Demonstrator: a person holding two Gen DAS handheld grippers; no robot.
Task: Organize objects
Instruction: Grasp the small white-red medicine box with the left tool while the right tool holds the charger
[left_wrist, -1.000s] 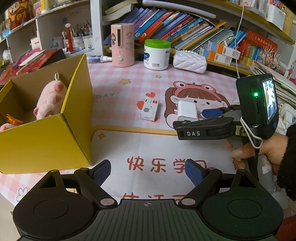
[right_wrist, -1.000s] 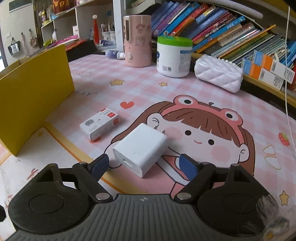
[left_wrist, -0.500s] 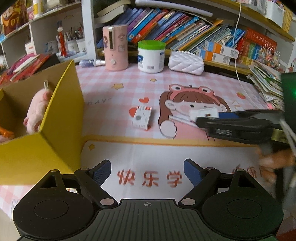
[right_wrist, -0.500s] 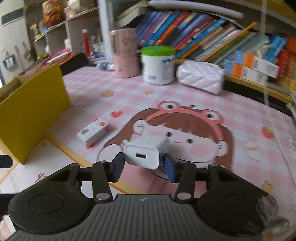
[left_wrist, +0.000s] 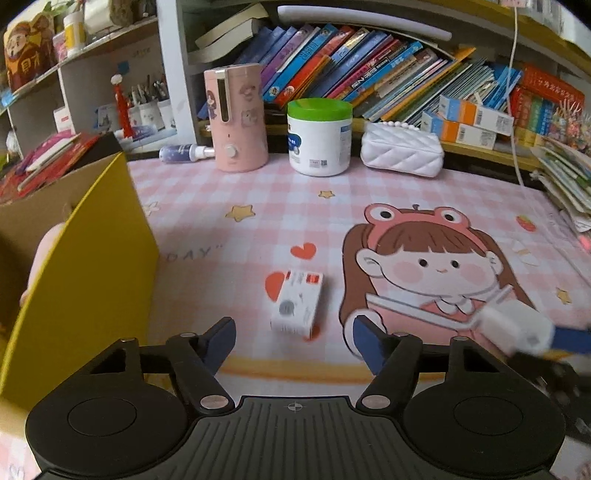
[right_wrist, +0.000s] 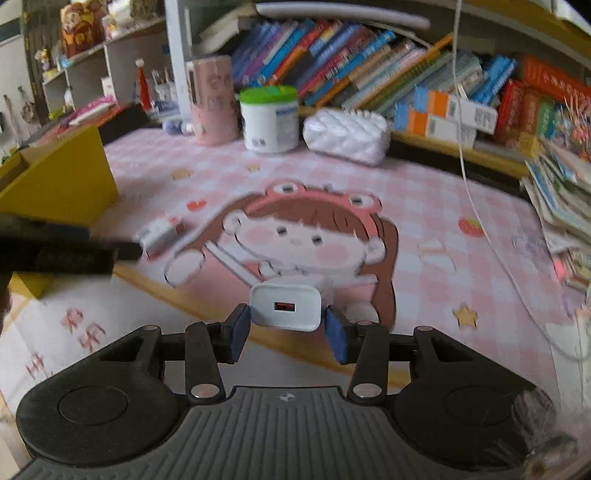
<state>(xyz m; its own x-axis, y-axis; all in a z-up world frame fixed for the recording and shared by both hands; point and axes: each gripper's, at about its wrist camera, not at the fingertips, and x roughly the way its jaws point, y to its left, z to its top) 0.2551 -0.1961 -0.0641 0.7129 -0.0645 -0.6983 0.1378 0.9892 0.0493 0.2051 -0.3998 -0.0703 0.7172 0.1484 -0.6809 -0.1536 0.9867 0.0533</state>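
Between the right gripper's (right_wrist: 284, 328) blue pads sits the white charger (right_wrist: 284, 308), pinched by its flat, hard, maybe slippery sides, while just ahead of the closing, empty left gripper (left_wrist: 293, 341) lies the small light box (left_wrist: 297, 304), best grabbed across its long sides.

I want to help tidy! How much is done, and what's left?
Done: a pink plush already sits in the yellow box. In hand: the right tongs grip the white charger, lifted off the mat. Left: the small carton lies on the mat, between the closing left tongs, not yet pinched.
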